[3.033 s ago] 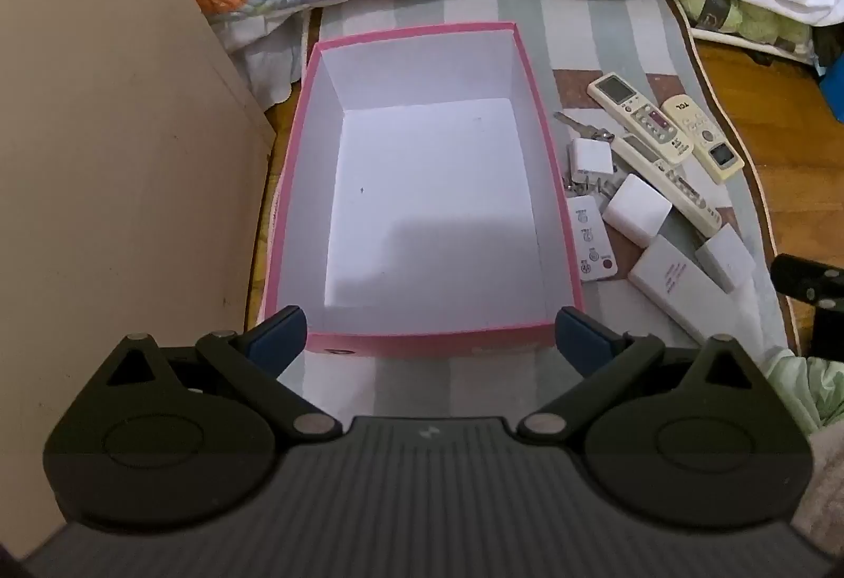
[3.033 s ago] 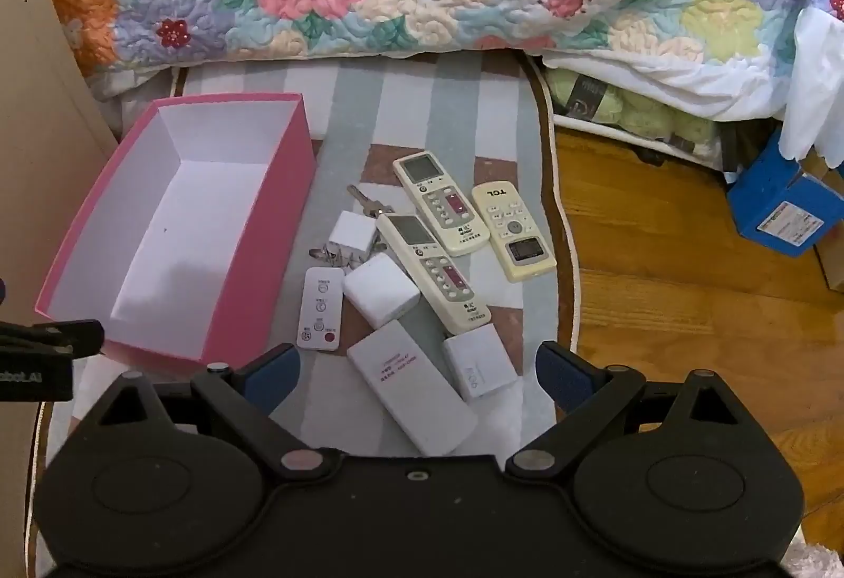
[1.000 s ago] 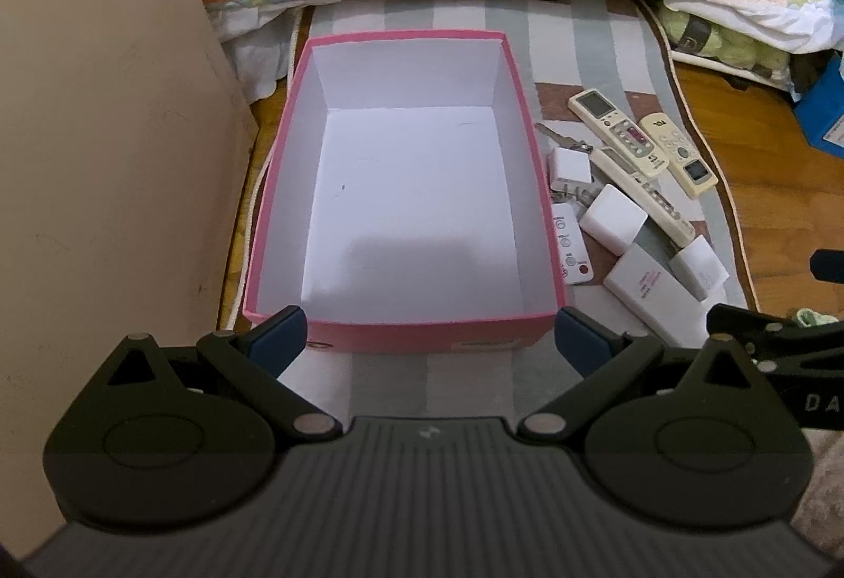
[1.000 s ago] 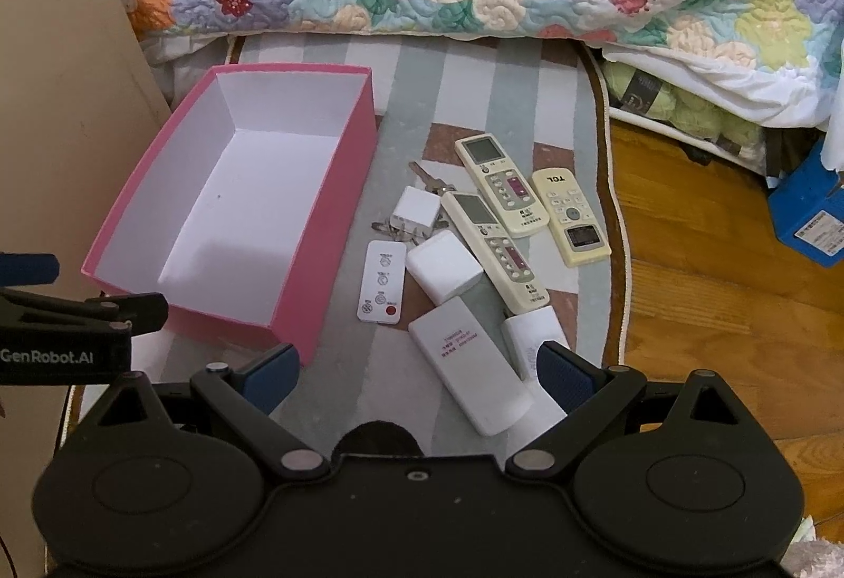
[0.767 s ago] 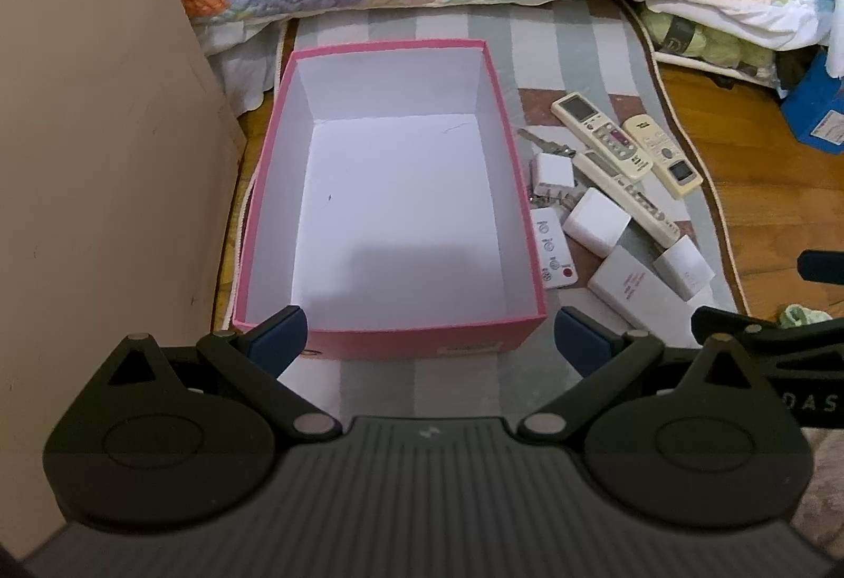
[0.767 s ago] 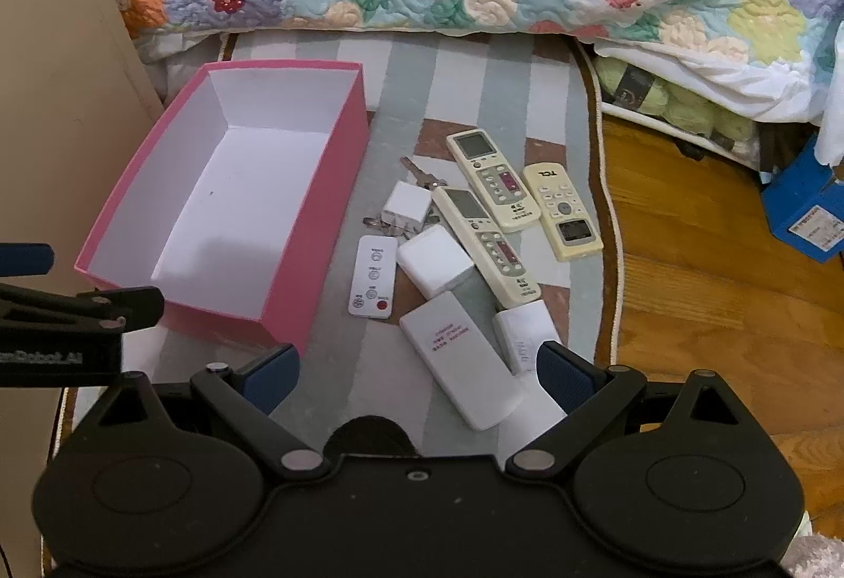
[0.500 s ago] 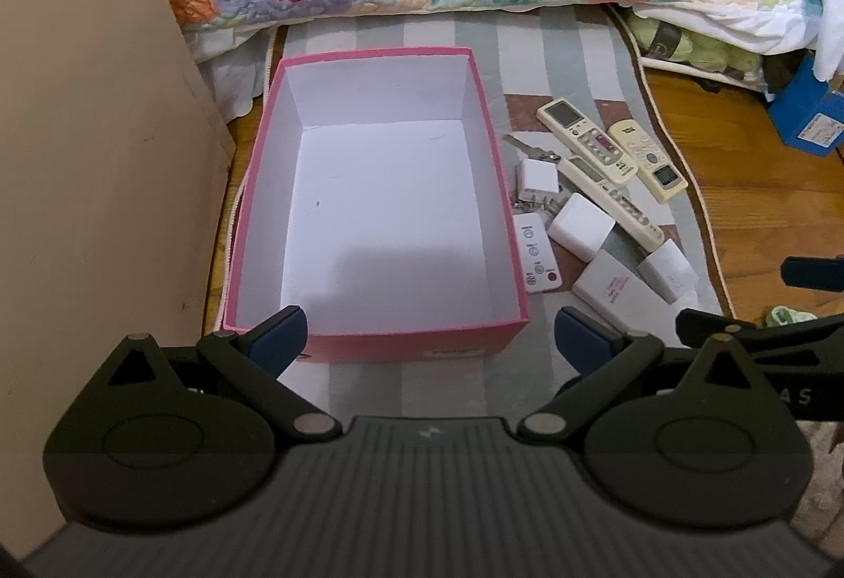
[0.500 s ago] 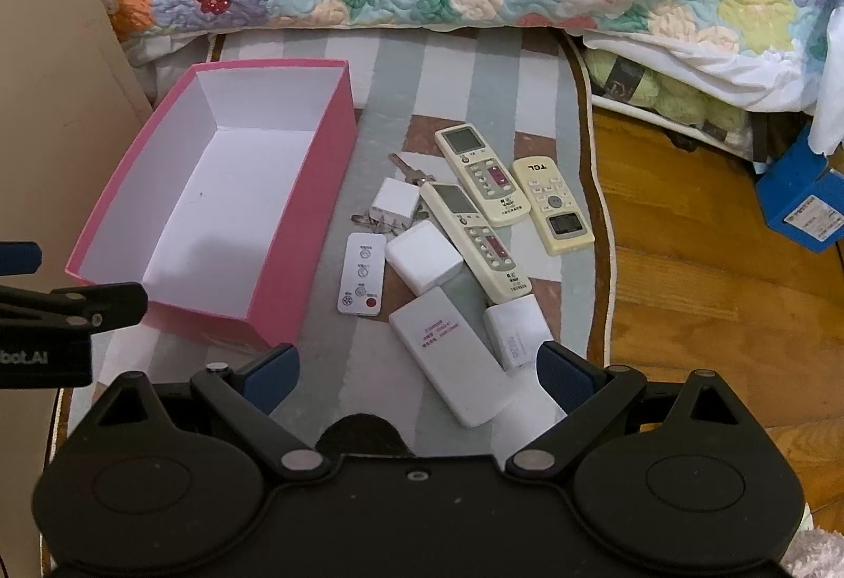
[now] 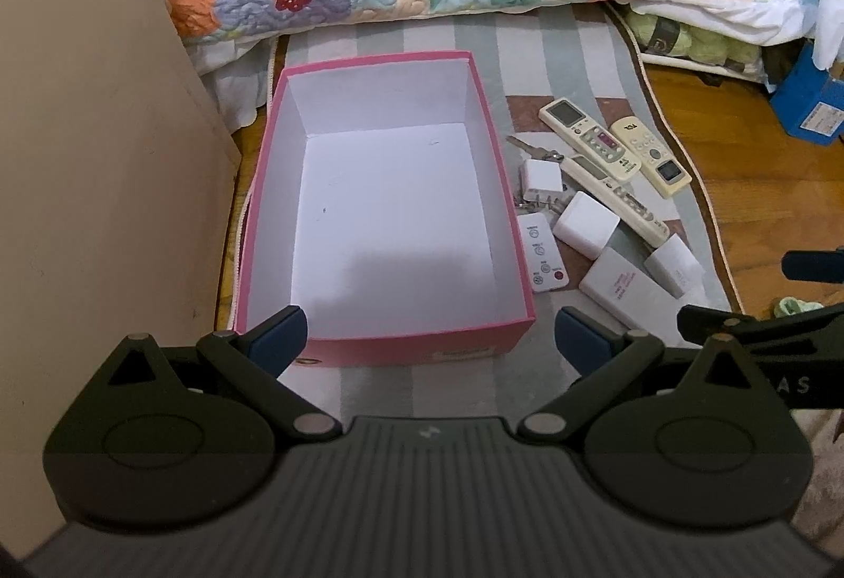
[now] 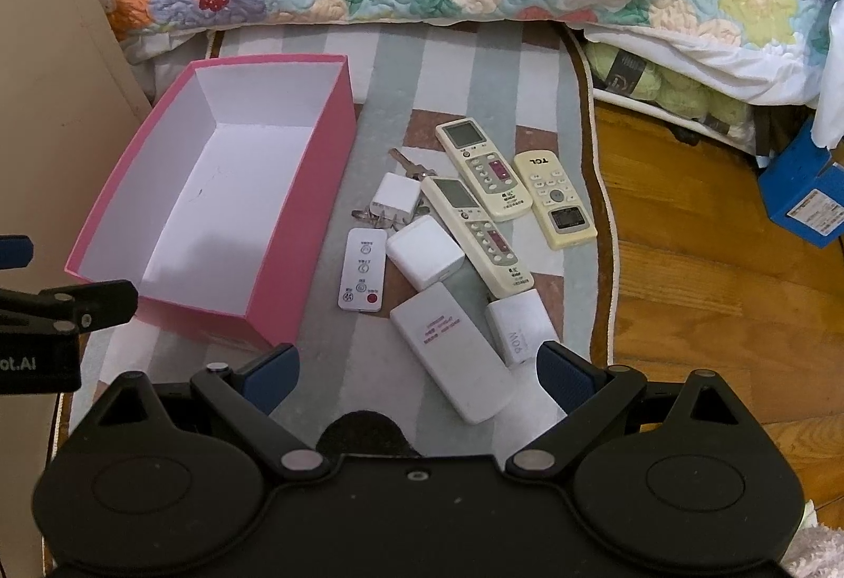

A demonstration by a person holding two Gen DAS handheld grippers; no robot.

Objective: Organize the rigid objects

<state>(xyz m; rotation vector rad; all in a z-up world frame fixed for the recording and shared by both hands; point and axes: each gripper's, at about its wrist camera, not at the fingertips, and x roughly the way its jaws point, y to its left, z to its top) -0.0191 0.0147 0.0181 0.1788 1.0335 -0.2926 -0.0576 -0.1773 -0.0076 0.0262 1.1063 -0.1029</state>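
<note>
Two spread grippers, left (image 9: 428, 337) before pink box (image 9: 253, 214), empty inside.

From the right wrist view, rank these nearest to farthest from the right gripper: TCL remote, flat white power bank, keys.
1. Flat white power bank, just ahead of the right gripper, between its open fingers.
2. TCL remote, farther out, right side.
3. Keys, farthest, centre, near the pink box.

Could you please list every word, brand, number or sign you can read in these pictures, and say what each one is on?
"TCL": on the short cream remote control.
"POW", sideways: on the small white charger block.
"ot.AI", cut off: on the black left gripper.
"AS", cut off: on the black right gripper.
Too small to read: pink print on the flat white rectangular case, button marks on the thin white remote, label on the blue box.
</note>
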